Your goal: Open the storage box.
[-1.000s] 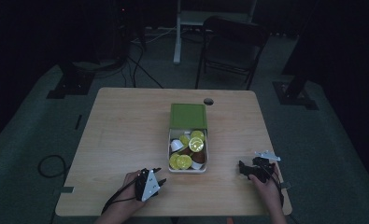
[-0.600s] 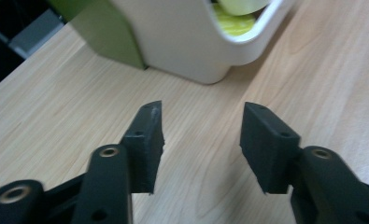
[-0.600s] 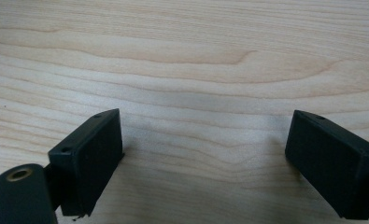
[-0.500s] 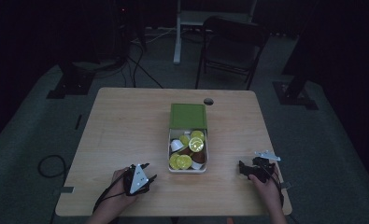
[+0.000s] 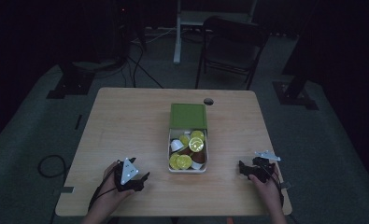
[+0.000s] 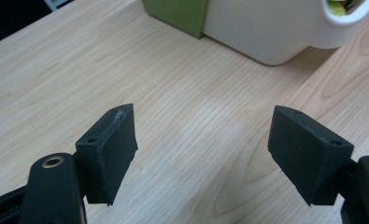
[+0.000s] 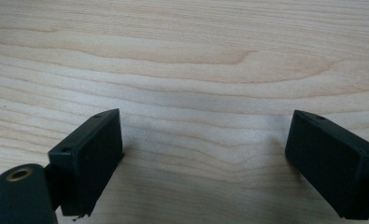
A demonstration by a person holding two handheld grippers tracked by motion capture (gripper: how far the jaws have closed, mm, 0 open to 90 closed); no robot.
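My left gripper (image 5: 142, 178) rests on the table (image 5: 126, 121), jaws spread with nothing between them; they have just been opening. The box (image 5: 188, 161) of capsules (image 5: 195, 144) lies ahead and to its right, near but apart, with the green lid (image 5: 188, 115) slid toward its far end. My right gripper (image 5: 244, 169) sits right of the box, jaws wide, empty, over bare wood. Risk: approaching low, a jaw may strike the white wall (image 6: 261, 32) and shove the box; the capsules lie crowded, so a grip could catch two.
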